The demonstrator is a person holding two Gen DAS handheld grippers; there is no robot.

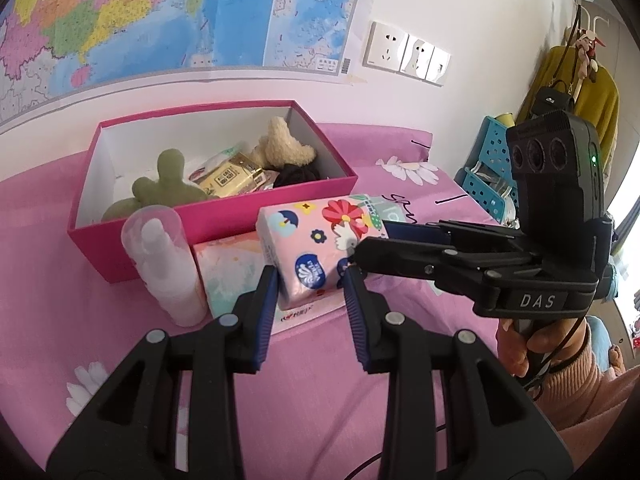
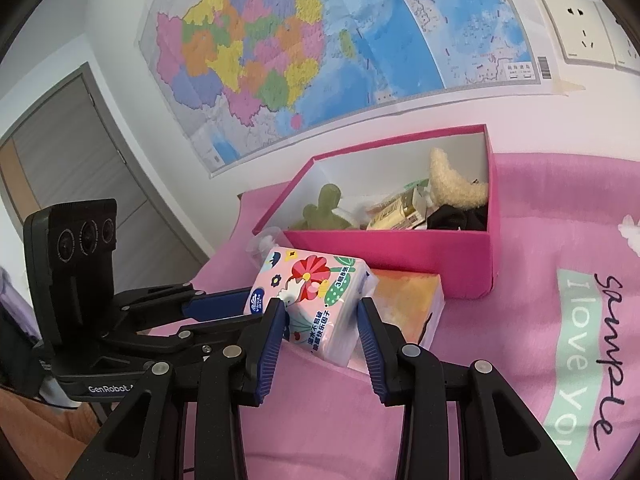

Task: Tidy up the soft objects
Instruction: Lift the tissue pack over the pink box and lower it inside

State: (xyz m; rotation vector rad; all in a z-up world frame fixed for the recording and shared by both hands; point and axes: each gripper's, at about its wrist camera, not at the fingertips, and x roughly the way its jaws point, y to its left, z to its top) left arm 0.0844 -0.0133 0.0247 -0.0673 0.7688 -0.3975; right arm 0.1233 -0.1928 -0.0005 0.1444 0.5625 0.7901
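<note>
A pink floral tissue pack (image 1: 316, 240) (image 2: 316, 300) leans on a peach-coloured tissue pack (image 1: 228, 272) (image 2: 408, 304), in front of an open magenta box (image 1: 208, 220) (image 2: 384, 248). The box holds a green plush (image 1: 164, 184), a cream plush (image 1: 284, 144), a gold packet (image 1: 232, 176) and a dark cloth (image 1: 296, 172). My left gripper (image 1: 310, 284) is open with its fingers either side of the floral pack's near end. My right gripper (image 2: 322, 312) is open around the pack's other end; it also shows in the left wrist view (image 1: 376, 248).
A clear-capped white spray bottle (image 1: 160, 256) stands left of the tissue packs, against the box front. Everything rests on a pink bedsheet (image 1: 304, 392). A wall map hangs behind the box. Blue baskets (image 1: 488, 176) stand at the right.
</note>
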